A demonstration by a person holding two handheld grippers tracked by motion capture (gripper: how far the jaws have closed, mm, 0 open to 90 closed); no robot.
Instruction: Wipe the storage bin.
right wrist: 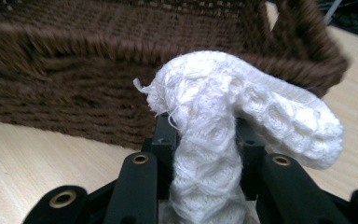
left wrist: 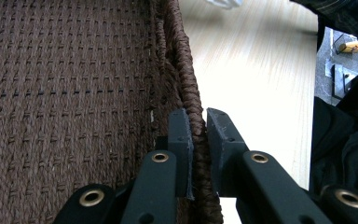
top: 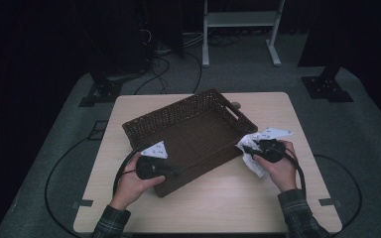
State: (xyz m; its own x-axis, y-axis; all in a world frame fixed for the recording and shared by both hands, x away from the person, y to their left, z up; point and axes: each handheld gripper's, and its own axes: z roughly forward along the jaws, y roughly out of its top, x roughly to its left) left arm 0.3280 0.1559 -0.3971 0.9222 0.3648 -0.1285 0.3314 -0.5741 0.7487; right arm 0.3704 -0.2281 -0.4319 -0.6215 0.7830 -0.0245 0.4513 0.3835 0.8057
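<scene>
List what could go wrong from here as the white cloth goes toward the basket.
1. The white cloth droops loosely over the right gripper; its hanging end could snag the basket rim instead of clearing it.
2. The left gripper pinches only the basket's woven rim, so a nudge could slip that hold and let the basket slide on the table.

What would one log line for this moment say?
left tongs: clamped on basket rim | right tongs: gripping white cloth beside basket | cloth: not yet in basket
</scene>
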